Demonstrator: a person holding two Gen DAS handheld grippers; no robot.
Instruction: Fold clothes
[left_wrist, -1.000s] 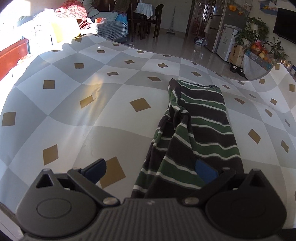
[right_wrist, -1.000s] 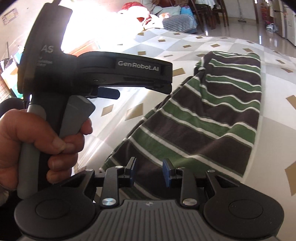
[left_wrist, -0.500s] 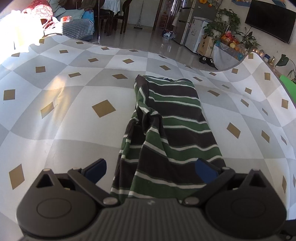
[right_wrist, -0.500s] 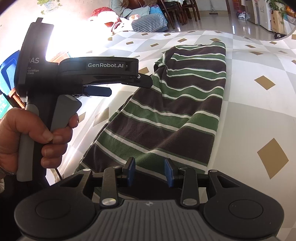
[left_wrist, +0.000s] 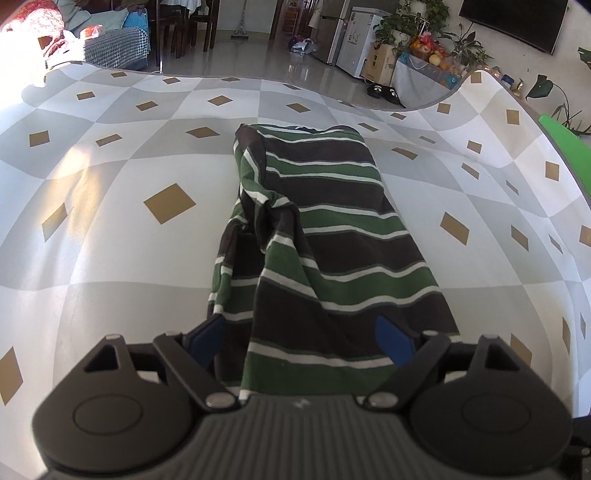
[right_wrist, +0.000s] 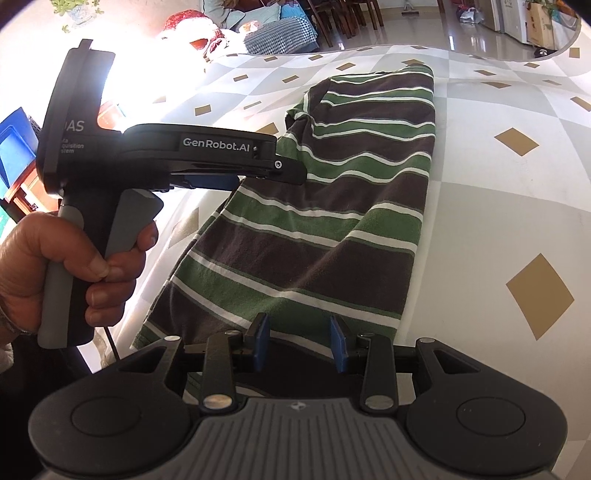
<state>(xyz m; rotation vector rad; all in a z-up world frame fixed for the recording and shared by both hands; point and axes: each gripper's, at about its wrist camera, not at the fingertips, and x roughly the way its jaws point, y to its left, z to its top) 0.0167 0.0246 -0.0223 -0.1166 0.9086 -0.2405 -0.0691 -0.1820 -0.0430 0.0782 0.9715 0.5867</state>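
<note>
Two cameras cover one striped shirt (left_wrist: 328, 240) lying lengthwise on a checked cloth (left_wrist: 122, 206) of grey and white squares with gold diamonds.

From the left wrist camera, the left gripper (left_wrist: 301, 338) hangs low over the near end of the shirt. Its jaws are closing, with the bunched near hem between the blue pads (left_wrist: 391, 341). The pads do not yet press the fabric. The shirt's left edge is rumpled and twisted; its right side lies flatter. Past the far edge of the cloth stand a fridge (left_wrist: 334, 31) and potted plants (left_wrist: 413, 22).

From the right wrist camera, the right gripper (right_wrist: 300, 345) sits at the near hem of the shirt (right_wrist: 354, 177), jaws partly apart, with dark fabric between the pads; whether they pinch it I cannot tell. To the left, a hand (right_wrist: 70, 266) grips the handle of the left gripper (right_wrist: 214, 181), whose nose reaches over the shirt's left edge.
</note>
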